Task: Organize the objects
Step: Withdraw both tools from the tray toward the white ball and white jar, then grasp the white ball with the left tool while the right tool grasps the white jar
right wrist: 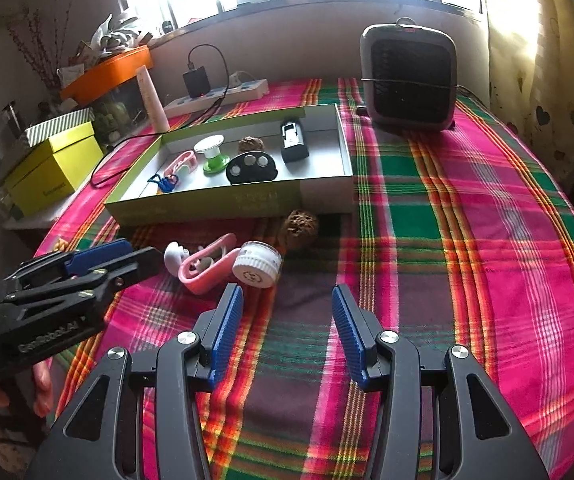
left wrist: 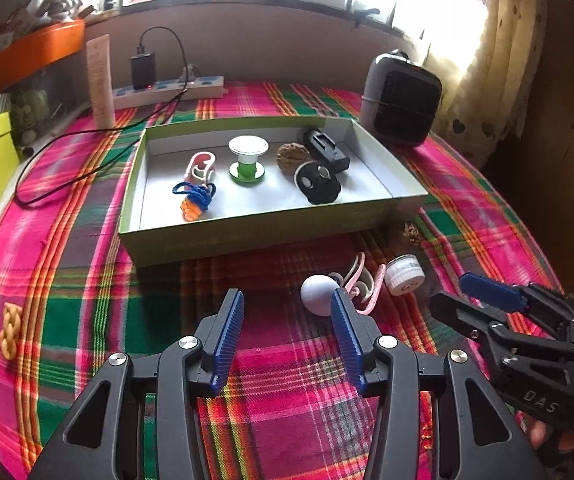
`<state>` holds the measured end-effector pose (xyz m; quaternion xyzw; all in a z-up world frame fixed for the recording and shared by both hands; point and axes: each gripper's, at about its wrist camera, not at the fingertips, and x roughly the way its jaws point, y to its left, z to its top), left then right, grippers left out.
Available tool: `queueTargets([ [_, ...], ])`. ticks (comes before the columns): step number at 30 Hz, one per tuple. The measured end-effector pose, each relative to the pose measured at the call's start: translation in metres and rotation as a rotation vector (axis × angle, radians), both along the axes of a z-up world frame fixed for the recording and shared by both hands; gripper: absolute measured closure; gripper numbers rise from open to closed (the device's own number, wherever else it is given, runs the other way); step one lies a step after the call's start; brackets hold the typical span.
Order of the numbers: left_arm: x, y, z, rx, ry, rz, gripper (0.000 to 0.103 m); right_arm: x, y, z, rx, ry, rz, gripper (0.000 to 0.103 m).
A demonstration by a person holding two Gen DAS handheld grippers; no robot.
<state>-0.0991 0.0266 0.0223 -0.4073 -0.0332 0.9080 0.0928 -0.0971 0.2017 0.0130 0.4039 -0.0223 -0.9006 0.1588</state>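
Take the green tray as your landmark: five things already lie in it, and a small cluster waits on the plaid desk just in front of its near wall. Your left tongs stand apart with nothing between the blue pads; the pale ball sits just beyond the right-hand pad, a little off the centreline, so the gap is not yet around it. A round thing has no long axis to fuss over, so the approach likely turns only on sliding the tongs sideways until the ball is centred.

Your right tongs are likewise open and empty. From the tray's near wall, the white ribbed jar lies on its side just ahead of the left-hand pad, with the pink clip touching it on the far side and the brown walnut-like nut tucked close against the tray wall.

So the left hand is nearer the ball and the right hand nearer the jar. The jar's axis runs roughly across the right tongs' line, so you would probably close on its flat ends unless you turn the wrist.
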Motion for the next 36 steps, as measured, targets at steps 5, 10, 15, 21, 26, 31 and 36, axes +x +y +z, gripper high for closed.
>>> queueTargets([
  [5, -0.005, 0.005, -0.003, 0.001, -0.012, -0.017, 0.059, 0.0, 0.0, 0.0, -0.004, -0.003, 0.004, 0.055],
  [10, -0.012, 0.007, -0.003, -0.002, -0.01, -0.021, 0.059, 0.001, -0.001, 0.0, -0.009, -0.004, 0.01, 0.055],
  [15, -0.017, 0.006, -0.003, 0.003, -0.01, -0.016, 0.059, 0.001, -0.001, 0.0, -0.011, -0.005, 0.007, 0.055],
  [21, -0.022, 0.001, -0.005, 0.007, -0.014, 0.007, 0.059, -0.001, 0.0, 0.001, -0.01, -0.003, 0.009, 0.055],
  [26, -0.021, 0.0, -0.005, 0.007, -0.016, -0.003, 0.059, -0.003, -0.001, 0.001, -0.01, -0.001, 0.01, 0.055],
  [31, -0.027, 0.006, -0.011, -0.02, -0.037, -0.021, 0.059, -0.004, -0.003, 0.0, -0.004, -0.007, 0.012, 0.055],
  [36, -0.029, 0.007, -0.01, -0.024, -0.031, -0.021, 0.059, -0.004, -0.003, 0.0, -0.003, -0.009, 0.011, 0.055],
])
